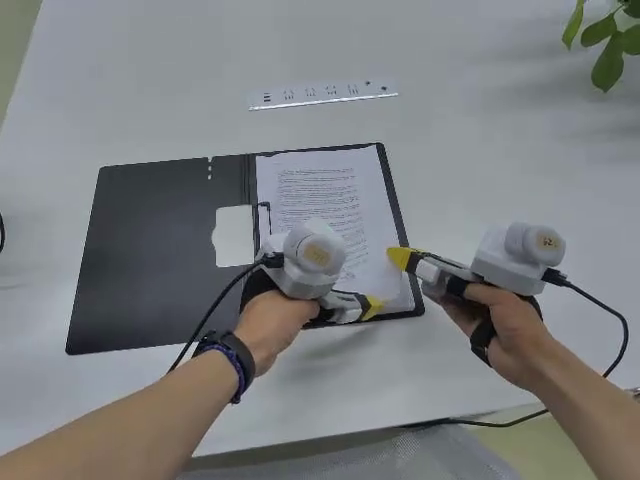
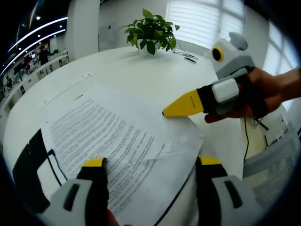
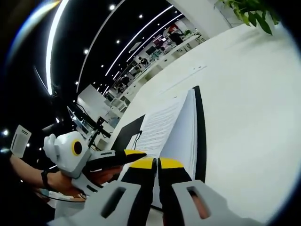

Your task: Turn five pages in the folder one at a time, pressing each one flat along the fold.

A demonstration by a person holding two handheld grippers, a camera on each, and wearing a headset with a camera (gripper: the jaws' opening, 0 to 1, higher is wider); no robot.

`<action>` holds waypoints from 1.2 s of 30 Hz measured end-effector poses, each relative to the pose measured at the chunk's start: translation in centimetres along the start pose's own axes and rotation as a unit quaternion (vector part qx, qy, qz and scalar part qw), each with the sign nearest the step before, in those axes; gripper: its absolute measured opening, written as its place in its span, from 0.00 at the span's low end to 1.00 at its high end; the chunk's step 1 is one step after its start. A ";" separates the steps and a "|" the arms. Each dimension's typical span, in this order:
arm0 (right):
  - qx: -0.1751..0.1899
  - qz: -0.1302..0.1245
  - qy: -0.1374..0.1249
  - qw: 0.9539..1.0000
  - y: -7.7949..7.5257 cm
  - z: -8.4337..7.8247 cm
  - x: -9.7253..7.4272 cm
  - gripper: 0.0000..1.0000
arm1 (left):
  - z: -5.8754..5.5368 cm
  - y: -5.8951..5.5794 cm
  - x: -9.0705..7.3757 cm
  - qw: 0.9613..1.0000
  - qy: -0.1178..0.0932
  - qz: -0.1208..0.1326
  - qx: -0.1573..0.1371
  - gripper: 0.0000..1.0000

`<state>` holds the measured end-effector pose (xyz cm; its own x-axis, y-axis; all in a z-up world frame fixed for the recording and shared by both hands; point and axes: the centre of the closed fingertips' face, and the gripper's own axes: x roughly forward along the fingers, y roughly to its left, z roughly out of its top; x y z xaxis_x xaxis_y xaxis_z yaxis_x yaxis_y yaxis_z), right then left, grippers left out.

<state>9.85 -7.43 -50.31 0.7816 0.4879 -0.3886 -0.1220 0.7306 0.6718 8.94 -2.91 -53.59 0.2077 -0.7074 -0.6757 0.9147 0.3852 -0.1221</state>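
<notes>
A black folder [image 1: 150, 250] lies open on the white table, with a stack of printed pages [image 1: 325, 200] on its right half. My right gripper [image 1: 400, 258] is at the right edge of the stack, its yellow-tipped jaws pressed together on the edge of the top page [image 2: 117, 136]; in its own view [image 3: 157, 163] the page edge runs down between the tips. That page looks slightly rippled near the corner. My left gripper [image 1: 365, 307] is at the folder's near right corner. Its jaws stand wide apart [image 2: 151, 162] over the page's lower corner, holding nothing.
A white power strip [image 1: 322, 95] lies on the table beyond the folder. A potted plant [image 1: 605, 40] stands at the far right. A white card [image 1: 235, 235] sits in the folder's left pocket. Cables trail from both grippers towards the near table edge [image 1: 420, 415].
</notes>
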 end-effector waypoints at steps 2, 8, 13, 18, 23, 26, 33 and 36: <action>-0.001 0.006 0.002 1.000 0.6 0.0 0.0 0.00 | 0.2 -0.1 -0.4 1.000 -0.005 0.001 -0.001 0.77; 0.000 0.016 -0.003 1.000 1.5 0.5 0.3 0.00 | 0.7 -0.2 -2.2 0.999 -0.025 0.017 -0.017 0.77; -0.002 0.025 -0.005 1.000 2.9 0.9 0.5 0.00 | 0.5 0.0 -3.6 0.998 -0.036 0.029 -0.032 0.77; -0.006 0.030 -0.008 0.999 4.7 1.1 0.6 0.00 | 0.2 0.7 -5.6 0.997 -0.046 0.046 -0.042 0.77; -0.010 0.041 -0.014 0.999 6.7 1.3 0.8 0.00 | -0.5 1.5 -7.8 0.995 -0.056 0.065 -0.053 0.77; -0.006 0.047 -0.022 0.999 7.7 1.3 1.0 0.00 | -1.0 2.1 -9.0 0.994 -0.057 0.076 -0.060 0.77; -0.006 0.062 -0.018 0.998 10.0 0.5 2.2 0.00 | -1.9 3.3 -11.9 0.990 -0.071 0.100 -0.074 0.78; 0.000 0.070 -0.020 0.997 10.9 0.3 2.7 0.00 | -2.3 3.7 -12.9 0.989 -0.072 0.107 -0.077 0.78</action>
<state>10.85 1.71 -43.89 0.7804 0.5658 -0.2662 -0.2314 0.6568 0.7177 8.88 9.02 -47.01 0.4488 -0.6724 -0.5886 0.7828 0.6136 -0.1040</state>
